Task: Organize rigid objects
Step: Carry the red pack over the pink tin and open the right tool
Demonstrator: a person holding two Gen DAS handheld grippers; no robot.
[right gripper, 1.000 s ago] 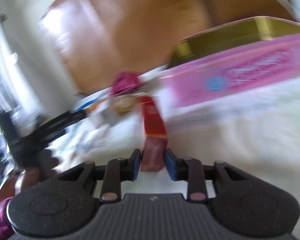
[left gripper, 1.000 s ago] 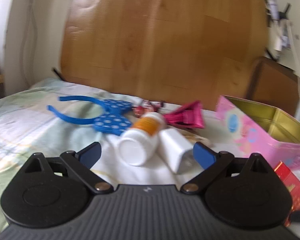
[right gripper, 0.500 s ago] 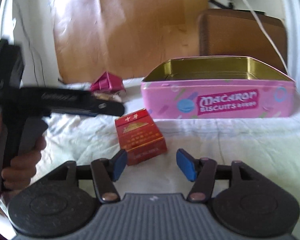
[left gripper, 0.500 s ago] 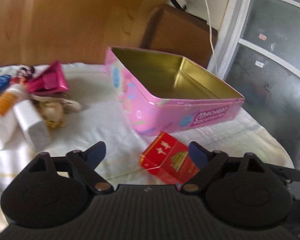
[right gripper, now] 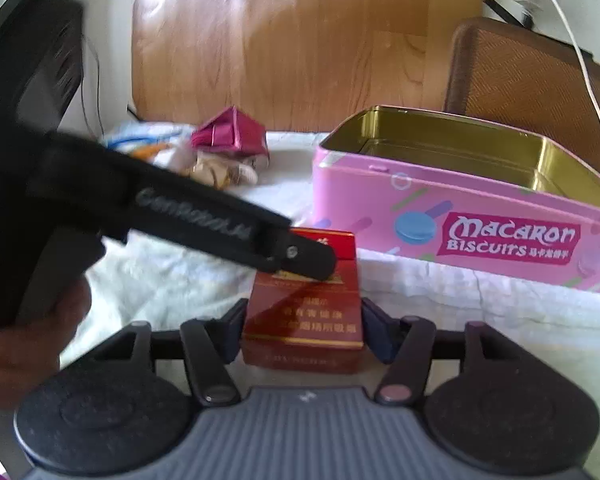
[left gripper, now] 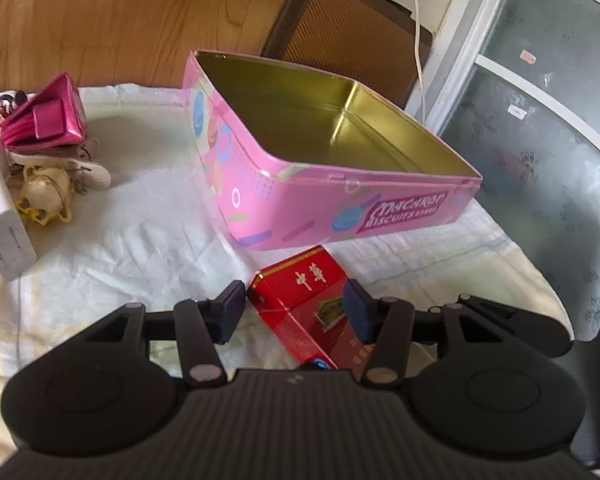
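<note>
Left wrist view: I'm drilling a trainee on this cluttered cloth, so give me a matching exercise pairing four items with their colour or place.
Items:
1. rectangular biscuit tin
2. small cardboard packet
3. shiny folded pouch
4. boxy plastic charger

Descriptions:
A. white, left edge
B. pink outside, gold inside
C. red, between the fingers
D. magenta, far left

Pairs: 1-B, 2-C, 3-D, 4-A

Both my tongs tilt downward. My left tongs [left gripper: 294, 312] have just been closing, one pad on the red box between them, the other barely apart. My right tongs [right gripper: 302, 330] straddle it, pads against its sides.
</note>
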